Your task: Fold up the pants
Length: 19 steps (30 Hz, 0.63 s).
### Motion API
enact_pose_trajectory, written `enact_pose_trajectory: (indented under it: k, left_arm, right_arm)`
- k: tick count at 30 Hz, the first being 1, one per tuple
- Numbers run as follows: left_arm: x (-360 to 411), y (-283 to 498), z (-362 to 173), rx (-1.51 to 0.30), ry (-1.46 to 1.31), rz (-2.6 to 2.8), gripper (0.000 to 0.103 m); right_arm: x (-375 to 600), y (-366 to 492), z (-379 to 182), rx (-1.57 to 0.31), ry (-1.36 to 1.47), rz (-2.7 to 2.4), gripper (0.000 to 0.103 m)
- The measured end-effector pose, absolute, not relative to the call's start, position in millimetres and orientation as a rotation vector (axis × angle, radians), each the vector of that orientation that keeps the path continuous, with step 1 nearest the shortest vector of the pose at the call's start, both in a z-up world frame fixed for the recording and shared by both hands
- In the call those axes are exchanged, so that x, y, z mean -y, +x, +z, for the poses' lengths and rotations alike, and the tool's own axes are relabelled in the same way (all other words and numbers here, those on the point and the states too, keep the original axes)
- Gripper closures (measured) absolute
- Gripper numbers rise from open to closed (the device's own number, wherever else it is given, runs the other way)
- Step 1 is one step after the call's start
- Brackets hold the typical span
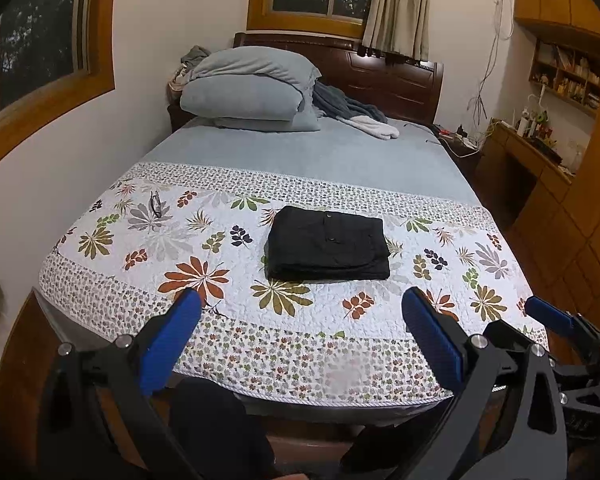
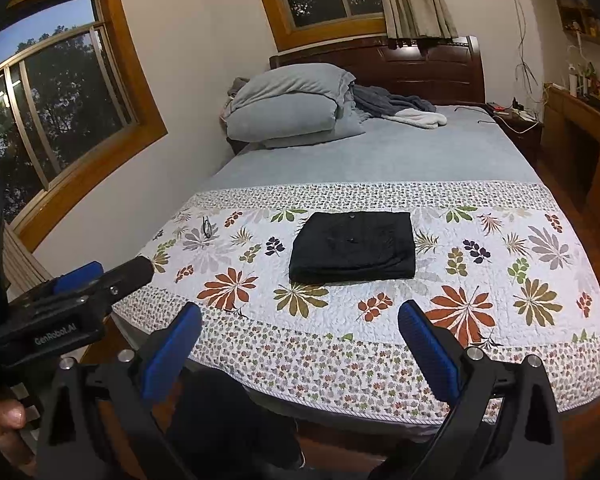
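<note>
Black pants [image 1: 327, 244] [image 2: 354, 246] lie folded into a compact rectangle on the floral quilt [image 1: 220, 248] [image 2: 480, 280], with two buttons showing on top. My left gripper [image 1: 300, 308] hovers above the foot of the bed, open and empty, well short of the pants. My right gripper [image 2: 300, 320] is likewise open with nothing between its blue pads [image 2: 428, 352], held back over the quilt's near edge. Each gripper shows at the side of the other's view.
A pair of glasses [image 1: 155, 205] [image 2: 207, 227] lies on the quilt's left part. Pillows [image 1: 244, 92] and a crumpled blanket [image 1: 352, 114] sit by the dark headboard [image 1: 396, 76]. A wooden desk [image 1: 528, 152] and shelves stand to the right, and windows line the left wall.
</note>
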<state>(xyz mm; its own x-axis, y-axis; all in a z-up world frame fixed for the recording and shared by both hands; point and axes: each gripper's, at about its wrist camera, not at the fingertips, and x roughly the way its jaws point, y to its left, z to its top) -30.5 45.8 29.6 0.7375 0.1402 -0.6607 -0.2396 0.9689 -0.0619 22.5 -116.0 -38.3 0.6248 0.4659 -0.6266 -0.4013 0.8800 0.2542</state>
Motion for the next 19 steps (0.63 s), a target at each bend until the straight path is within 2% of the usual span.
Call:
enact_pose_trajectory:
  k: [19]
  left_arm:
    - [-49.0, -37.1, 34.0, -0.690, -0.160, 0.228, 0.003]
  right_arm:
    - [115.8, 22.1, -38.0, -0.746, 0.091, 0.499, 0.004]
